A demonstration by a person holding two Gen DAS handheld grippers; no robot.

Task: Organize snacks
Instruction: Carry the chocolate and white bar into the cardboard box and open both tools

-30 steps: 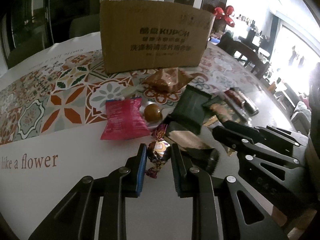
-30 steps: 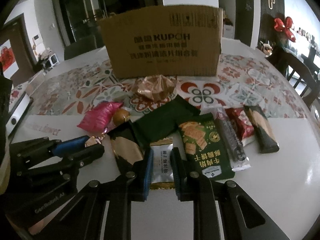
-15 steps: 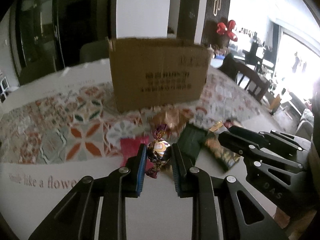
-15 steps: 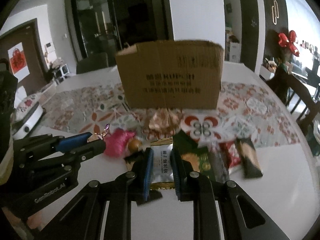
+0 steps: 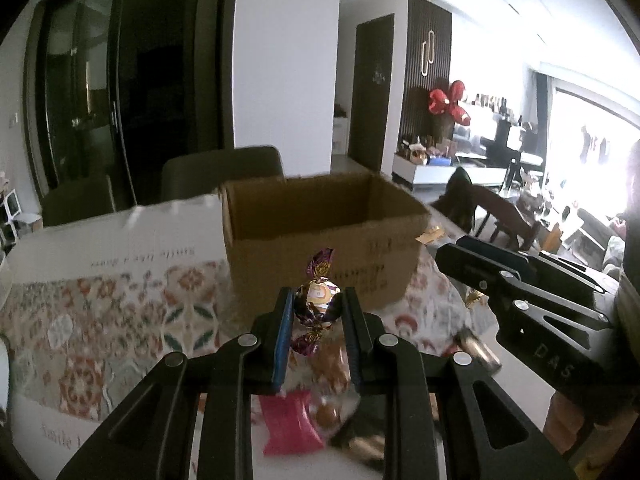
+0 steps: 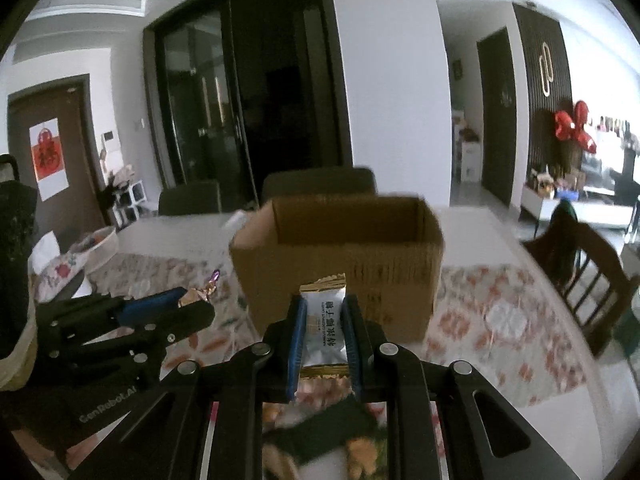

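Note:
My left gripper (image 5: pixel 317 309) is shut on a purple-and-gold wrapped candy (image 5: pixel 316 300) and holds it in the air in front of the open cardboard box (image 5: pixel 320 236). My right gripper (image 6: pixel 325 320) is shut on a small white-and-gold snack packet (image 6: pixel 325 326), also lifted, facing the same box (image 6: pixel 340 256). Each gripper shows in the other's view: the right one (image 5: pixel 520 300) at the right, the left one (image 6: pixel 120 328) at the left. The remaining snacks lie below the grippers: a pink packet (image 5: pixel 290 424) and a dark green packet (image 6: pixel 328 428).
The table has a patterned floral runner (image 5: pixel 120 320) and a white cloth. Dark chairs (image 5: pixel 216 172) stand behind the box, a wooden chair (image 6: pixel 580 264) at the right. A round white dish (image 6: pixel 96 248) sits at the table's left.
Both grippers have risen from the table with their snacks and moved toward the box. Its open top now shows in both views.

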